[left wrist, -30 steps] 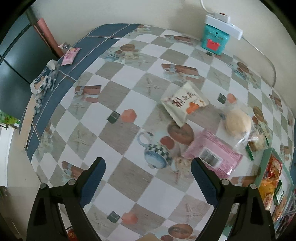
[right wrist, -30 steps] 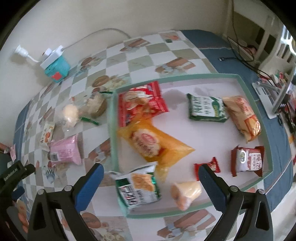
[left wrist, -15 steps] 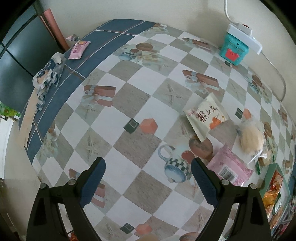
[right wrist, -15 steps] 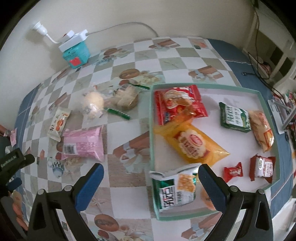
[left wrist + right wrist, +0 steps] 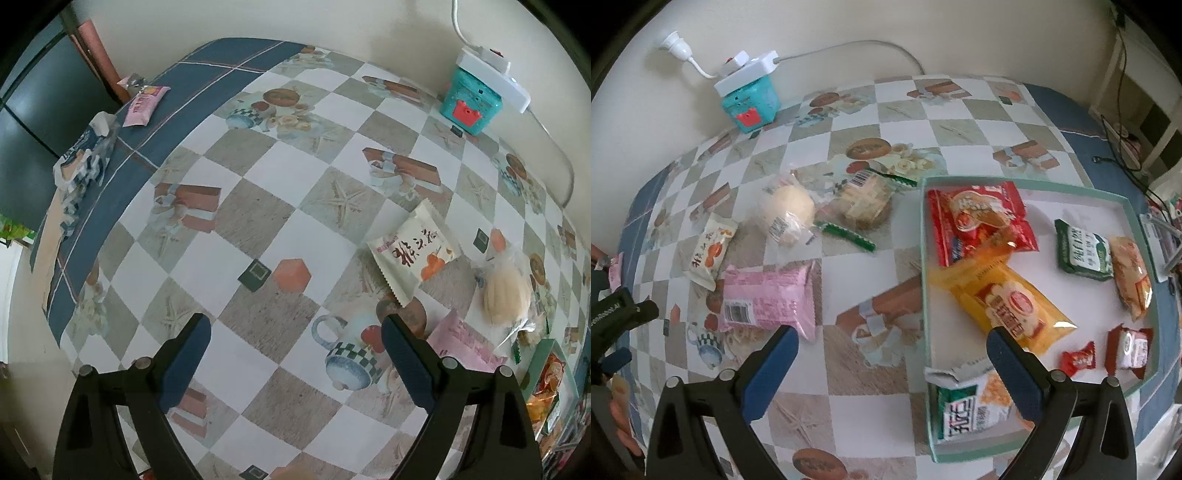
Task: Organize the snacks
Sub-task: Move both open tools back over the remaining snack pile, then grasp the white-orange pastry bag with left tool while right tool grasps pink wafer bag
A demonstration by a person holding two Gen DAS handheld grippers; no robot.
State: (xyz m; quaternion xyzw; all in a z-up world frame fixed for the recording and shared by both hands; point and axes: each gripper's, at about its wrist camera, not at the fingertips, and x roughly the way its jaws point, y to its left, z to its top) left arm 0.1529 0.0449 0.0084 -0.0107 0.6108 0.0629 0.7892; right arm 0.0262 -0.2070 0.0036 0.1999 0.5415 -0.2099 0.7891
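While the left wrist view looks steeply down on the checked tablecloth point(image 5: 258, 177), the left gripper point(image 5: 295, 343) stands wide open with nothing between its blue pads, only bare cloth and a printed teapot under it. To its right lie a white snack packet point(image 5: 413, 254) and a clear-wrapped round bun point(image 5: 504, 291), with a corner of the pink packet point(image 5: 461, 343) just past the right finger. A small pink sachet point(image 5: 142, 105) sits far off on the blue border, well apart from the rest.

From the right wrist view, the right gripper point(image 5: 890, 354) is also spread wide and empty, straddling the strip of cloth between the pink packet point(image 5: 768, 299) and the left wall of the green tray point(image 5: 925, 280). The tray already holds several snacks: a red bag point(image 5: 979, 221), an orange bag point(image 5: 1008, 302) overlapping it, a green packet point(image 5: 1084, 249) and small red sweets. Four snacks remain outside it, including a clear-wrapped biscuit pack point(image 5: 864, 203).

Risks, as I judge them: the right finger hangs close over the tray's rim and the torn green-and-white bag point(image 5: 967, 402), so a careless descent could snag either. The slack, slippery wrappers may slide out of a shallow pinch, and squeezing the bun hard would crush it.
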